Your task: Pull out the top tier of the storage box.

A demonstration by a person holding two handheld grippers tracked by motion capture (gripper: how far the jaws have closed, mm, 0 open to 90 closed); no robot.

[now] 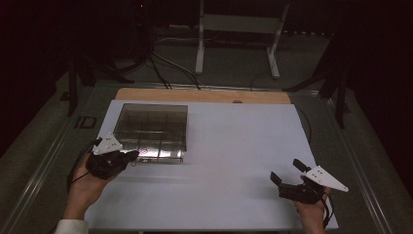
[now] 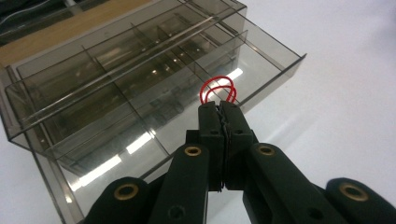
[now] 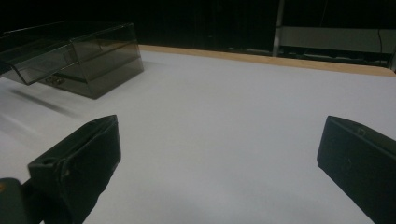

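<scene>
Looking down from the high view, we hold the left gripper (image 1: 130, 157) at the smoky compartment box's (image 1: 152, 130) near edge, while the right gripper (image 1: 288, 174) hovers spread over the white sheet (image 1: 234, 161). Left gripper view: our jaws pinch red rubber bands (image 2: 217, 88), loops pointing away over the box. Right gripper view: jaws wide apart.

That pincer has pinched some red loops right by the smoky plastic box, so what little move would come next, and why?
Probably ease the left gripper forward over a compartment of the divided box, then open. Its jaws are shut on the red rubber bands, poised at the box's near edge, and the right gripper waits open over bare table.
</scene>
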